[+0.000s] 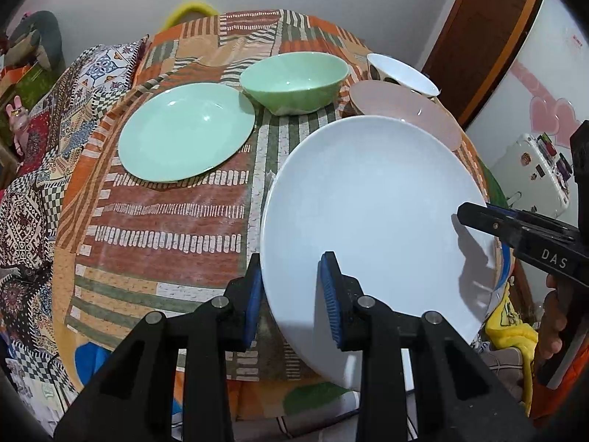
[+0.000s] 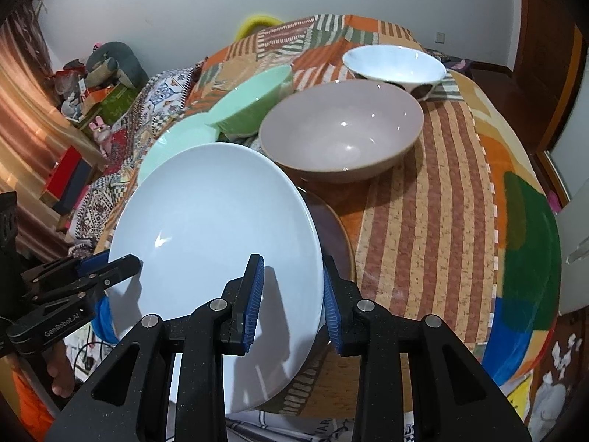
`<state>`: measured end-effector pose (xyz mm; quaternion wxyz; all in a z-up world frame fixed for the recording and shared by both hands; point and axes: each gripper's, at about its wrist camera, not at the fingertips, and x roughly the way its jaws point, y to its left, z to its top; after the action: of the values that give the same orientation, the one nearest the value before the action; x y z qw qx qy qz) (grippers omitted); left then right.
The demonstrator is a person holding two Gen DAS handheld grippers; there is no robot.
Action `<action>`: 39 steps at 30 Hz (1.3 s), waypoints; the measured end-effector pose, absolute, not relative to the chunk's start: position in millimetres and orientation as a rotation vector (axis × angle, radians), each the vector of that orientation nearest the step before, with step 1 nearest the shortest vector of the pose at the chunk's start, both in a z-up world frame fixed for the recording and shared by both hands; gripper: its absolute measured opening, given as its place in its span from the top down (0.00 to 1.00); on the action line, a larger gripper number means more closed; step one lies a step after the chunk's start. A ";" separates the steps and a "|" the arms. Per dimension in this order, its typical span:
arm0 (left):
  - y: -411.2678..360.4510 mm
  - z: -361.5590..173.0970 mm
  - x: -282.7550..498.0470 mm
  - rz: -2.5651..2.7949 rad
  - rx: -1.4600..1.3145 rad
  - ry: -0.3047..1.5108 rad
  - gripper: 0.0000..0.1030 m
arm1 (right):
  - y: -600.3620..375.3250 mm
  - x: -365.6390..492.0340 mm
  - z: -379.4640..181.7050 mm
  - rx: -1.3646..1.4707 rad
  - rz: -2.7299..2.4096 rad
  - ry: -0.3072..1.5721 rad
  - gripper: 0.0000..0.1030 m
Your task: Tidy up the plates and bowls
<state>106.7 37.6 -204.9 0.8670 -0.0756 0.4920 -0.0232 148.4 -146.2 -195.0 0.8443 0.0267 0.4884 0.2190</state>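
Note:
Both grippers hold one large white plate (image 1: 368, 213), also seen in the right wrist view (image 2: 213, 235), tilted above the table's near edge. My left gripper (image 1: 292, 298) is shut on its near-left rim. My right gripper (image 2: 292, 300) is shut on its right rim and shows in the left wrist view (image 1: 475, 217). A dark plate (image 2: 333, 232) lies partly hidden under the white one. A green plate (image 1: 186, 132), a green bowl (image 1: 294, 81), a pink-grey bowl (image 2: 342, 129) and a white spotted bowl (image 2: 394, 64) stand behind.
The table wears a patchwork cloth (image 1: 165, 221) of orange, brown and green stripes. A patterned blanket (image 1: 44, 154) hangs at its left. A white fridge (image 1: 530, 173) and a brown door (image 1: 486, 29) stand at the right.

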 end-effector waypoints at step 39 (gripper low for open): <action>42.9 -242.2 139.6 -0.080 -0.232 1.119 0.69 | -148.5 161.1 -209.1 0.041 0.413 1.078 0.72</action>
<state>139.6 42.9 -242.2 0.8404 -0.1098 0.5294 -0.0379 161.1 -148.5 -209.1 0.8378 0.0193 0.5095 0.1952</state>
